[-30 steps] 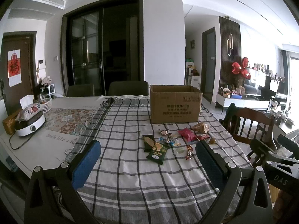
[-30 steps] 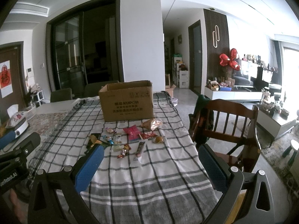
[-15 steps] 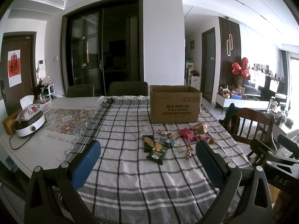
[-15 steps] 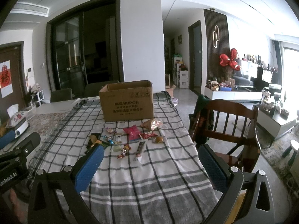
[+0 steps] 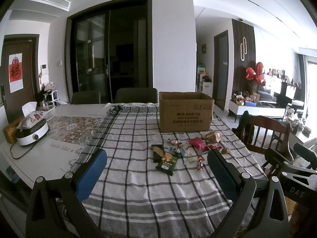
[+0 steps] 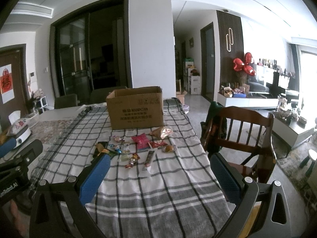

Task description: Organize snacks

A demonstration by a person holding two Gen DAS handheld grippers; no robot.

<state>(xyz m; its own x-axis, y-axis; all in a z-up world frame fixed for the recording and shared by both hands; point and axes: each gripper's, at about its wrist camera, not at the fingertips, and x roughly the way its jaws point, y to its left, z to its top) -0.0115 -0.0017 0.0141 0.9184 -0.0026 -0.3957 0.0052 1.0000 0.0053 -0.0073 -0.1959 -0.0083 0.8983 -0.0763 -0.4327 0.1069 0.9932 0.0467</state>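
Mixed snack packets point(image 5: 178, 152) scattered before open box point(image 5: 185, 111).

tablecloth point(image 5: 138, 194): white and grey, crossed by dark check lines
cardboard box point(image 5: 186, 112): plain brown, dark printed lettering on the front
chip bag point(image 5: 166, 163): dark green, yellow-orange picture
flat packet point(image 5: 198, 144): pink-red
crinkled bag point(image 6: 161, 132): tan with a shiny sheen
stick packet point(image 6: 149, 159): dark with white ends
left gripper point(image 5: 156, 170): black frame, blue pads
right gripper point(image 6: 160, 170): black frame, blue pads
table runner point(image 5: 75, 128): pale, reddish floral pattern
cooker point(image 5: 32, 133): white with a dark knob
wooden chair point(image 6: 243, 130): dark reddish brown
balloons point(image 6: 243, 64): glossy red
door poster point(image 5: 15, 73): white with a red character
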